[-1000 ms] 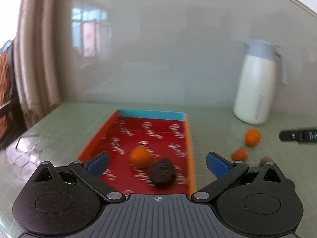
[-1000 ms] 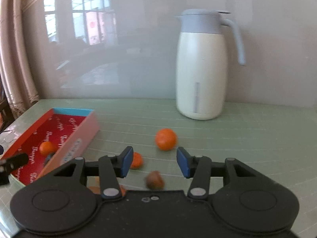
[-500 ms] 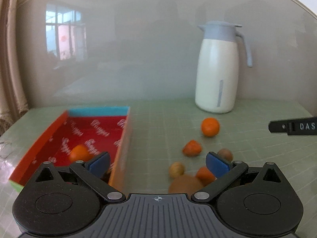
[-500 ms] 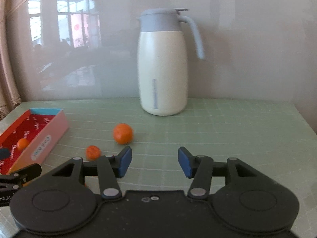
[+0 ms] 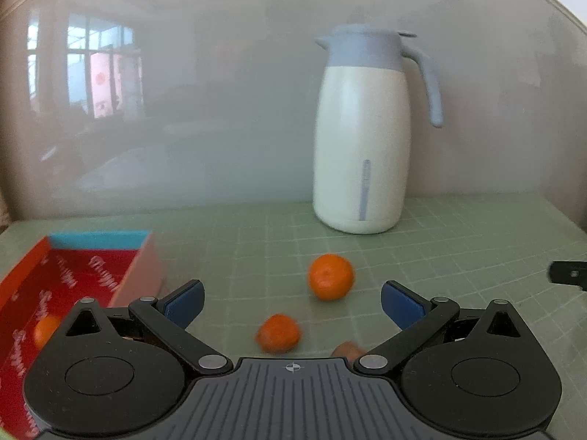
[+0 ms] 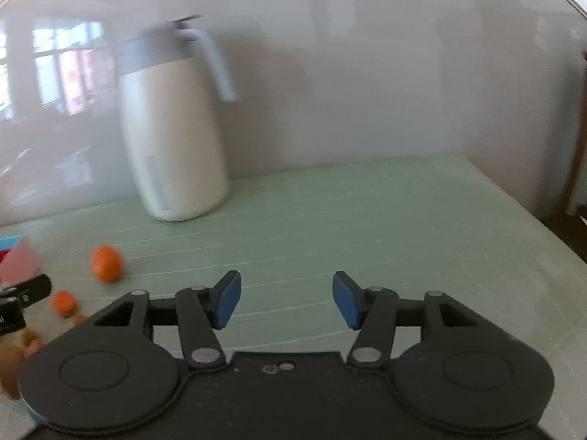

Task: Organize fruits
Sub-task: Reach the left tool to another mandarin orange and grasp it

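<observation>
Here both claws gape empty; a brownish fruit (image 5: 346, 350) hides behind the left claw (image 5: 291, 299).

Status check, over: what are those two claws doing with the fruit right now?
Left gripper open, empty, facing two oranges on the table. Right gripper open, empty. One orange in the red box. Nothing blocking; jug stands behind.

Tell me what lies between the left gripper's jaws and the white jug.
Left wrist view: two oranges, the nearer and the farther, on green mat before the jug.
</observation>
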A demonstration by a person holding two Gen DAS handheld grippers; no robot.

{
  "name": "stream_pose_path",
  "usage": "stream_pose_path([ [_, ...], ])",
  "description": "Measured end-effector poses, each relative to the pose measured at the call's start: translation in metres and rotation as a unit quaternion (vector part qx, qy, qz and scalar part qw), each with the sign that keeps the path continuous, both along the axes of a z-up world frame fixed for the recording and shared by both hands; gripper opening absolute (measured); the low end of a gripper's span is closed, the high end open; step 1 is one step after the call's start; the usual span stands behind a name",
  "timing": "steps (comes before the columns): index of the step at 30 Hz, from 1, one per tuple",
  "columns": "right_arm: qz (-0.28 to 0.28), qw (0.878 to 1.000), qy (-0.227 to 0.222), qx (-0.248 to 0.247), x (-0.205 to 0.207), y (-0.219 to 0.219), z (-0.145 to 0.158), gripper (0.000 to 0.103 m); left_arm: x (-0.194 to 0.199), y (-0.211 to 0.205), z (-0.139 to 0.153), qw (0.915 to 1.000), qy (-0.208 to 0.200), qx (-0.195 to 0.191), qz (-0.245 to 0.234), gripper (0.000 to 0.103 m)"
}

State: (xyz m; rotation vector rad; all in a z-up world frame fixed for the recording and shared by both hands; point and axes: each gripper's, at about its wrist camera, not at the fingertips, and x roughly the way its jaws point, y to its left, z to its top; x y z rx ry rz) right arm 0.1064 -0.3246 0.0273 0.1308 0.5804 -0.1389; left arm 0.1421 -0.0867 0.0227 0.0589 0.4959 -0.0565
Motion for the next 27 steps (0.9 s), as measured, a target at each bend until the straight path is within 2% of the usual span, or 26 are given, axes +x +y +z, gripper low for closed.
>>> stream_pose_path([
  [2,-0.017,1.000,-0.001,0.004,-0.001,-0.015,-0.002,0.059,0.010,-0.012,-0.002,1.0000,0.005,0.008,0.000,0.097],
  [3,-0.024,1.000,-0.001,0.003,-0.002,-0.021,-0.003,0.059,0.015,-0.016,-0.002,0.9999,0.010,0.008,-0.001,0.089],
  [4,-0.031,1.000,-0.001,0.003,-0.002,-0.027,-0.004,0.060,0.021,-0.021,-0.004,0.9998,0.017,0.006,-0.001,0.085],
  [9,-0.072,0.997,0.005,-0.002,-0.001,-0.061,-0.014,0.060,0.046,-0.035,-0.018,0.9990,0.042,0.009,0.014,0.083],
  [11,-0.087,0.996,0.010,-0.006,0.002,-0.075,-0.019,0.060,0.053,-0.038,-0.018,0.9988,0.048,-0.001,0.013,0.083],
  [16,-0.113,0.993,0.013,0.004,0.002,-0.103,-0.027,0.060,0.070,-0.048,-0.016,0.9980,0.059,0.016,0.016,0.082],
  [20,-0.118,0.993,0.012,0.004,0.000,-0.112,-0.030,0.060,0.087,-0.049,-0.020,0.9954,0.095,0.011,0.008,0.082],
  [21,-0.118,0.993,0.011,0.004,0.000,-0.114,-0.031,0.061,0.088,-0.048,-0.020,0.9949,0.101,0.004,0.007,0.078],
  [24,-0.121,0.993,0.009,0.006,0.000,-0.117,-0.031,0.062,0.095,-0.043,-0.026,0.9915,0.129,-0.014,0.007,0.044],
  [27,-0.121,0.993,0.001,0.010,0.001,-0.116,-0.030,0.064,0.094,-0.039,-0.027,0.9909,0.132,-0.026,0.006,0.043],
])
